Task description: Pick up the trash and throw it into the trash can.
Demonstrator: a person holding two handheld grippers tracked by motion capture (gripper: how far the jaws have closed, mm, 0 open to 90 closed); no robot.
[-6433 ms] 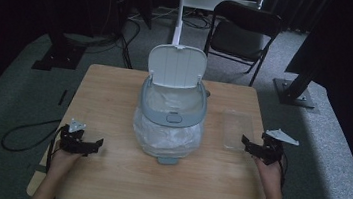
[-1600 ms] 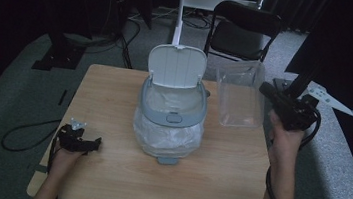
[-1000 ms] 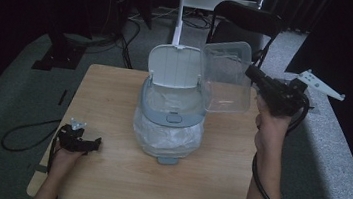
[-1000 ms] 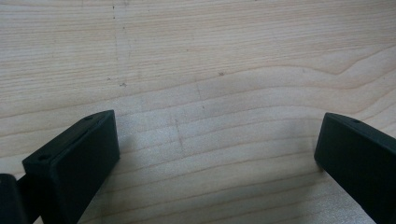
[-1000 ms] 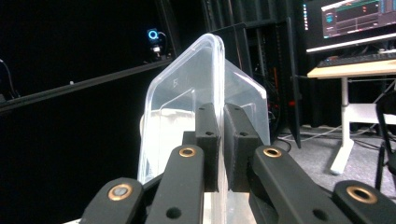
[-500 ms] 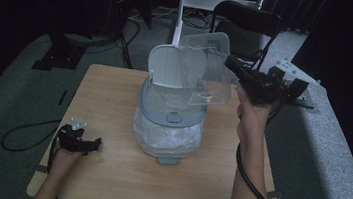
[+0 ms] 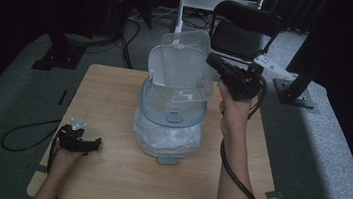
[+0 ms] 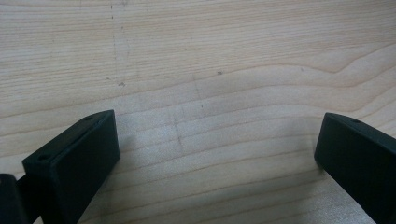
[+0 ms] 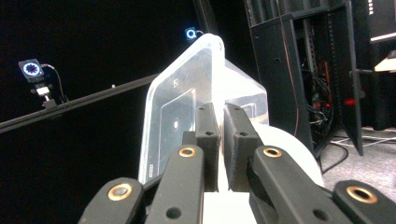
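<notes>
Clear glossy plastic container [image 7: 184,67], matt wooden table [image 7: 120,173]

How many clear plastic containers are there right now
1. The clear plastic container is pinched by its wall in the right gripper, held tilted over the open bin on the table. Others may be hidden inside the bin.

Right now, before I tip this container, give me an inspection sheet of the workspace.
Surface: wooden table, bare around the bin.
Job's things: clear plastic container tilted on edge above the open, bag-lined bin; the bin's lid stands up.
Clutter: nothing seen.
Grippers: right gripper shut on the container's wall; left gripper open, resting on the table.
Cables: one trails along the right forearm, one off the table's left edge.
Surroundings: chair behind the table, dark room.
</notes>
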